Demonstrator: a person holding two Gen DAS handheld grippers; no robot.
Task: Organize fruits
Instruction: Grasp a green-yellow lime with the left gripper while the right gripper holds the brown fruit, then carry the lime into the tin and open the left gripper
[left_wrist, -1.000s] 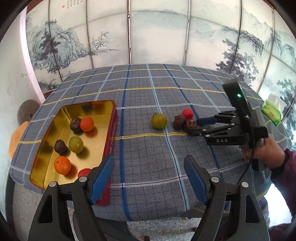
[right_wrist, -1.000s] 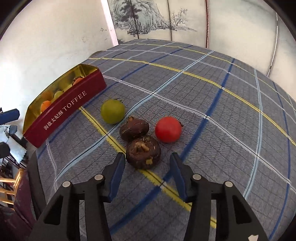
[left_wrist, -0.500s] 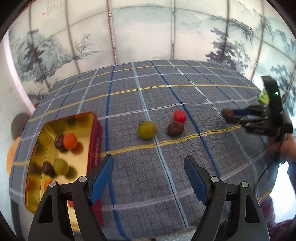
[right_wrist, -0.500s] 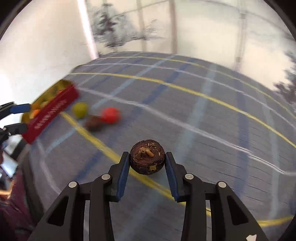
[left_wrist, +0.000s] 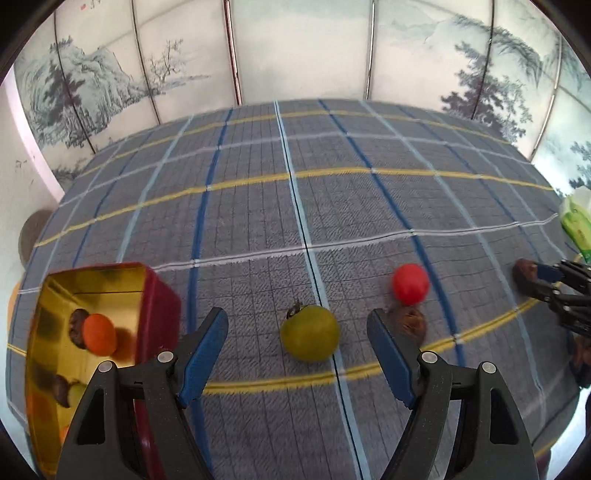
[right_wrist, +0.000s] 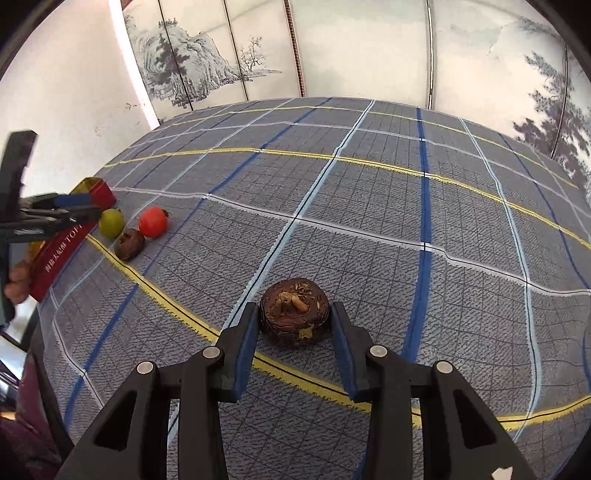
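Observation:
My right gripper (right_wrist: 294, 322) is shut on a dark brown fruit (right_wrist: 294, 314), low over the plaid cloth and well right of the other fruit. In the left wrist view the same brown fruit (left_wrist: 521, 271) shows at the right edge. My left gripper (left_wrist: 297, 319) is open, its fingers either side of a green fruit (left_wrist: 309, 332) without touching it. A red fruit (left_wrist: 410, 283) and a second brown fruit (left_wrist: 410, 322) lie just right of it. The red and gold tin (left_wrist: 159, 306) at the left holds several fruits, one of them orange (left_wrist: 99, 334).
A green tissue packet (left_wrist: 576, 225) lies at the table's right edge. A painted folding screen (left_wrist: 295, 48) stands behind the table. In the right wrist view a hand (right_wrist: 16, 284) holds the left gripper (right_wrist: 83, 206) above the tin (right_wrist: 61, 251).
The right gripper shut on one brown fruit and carried it to the right, away from the cluster. The left gripper moved right from the tin and down toward the green fruit.

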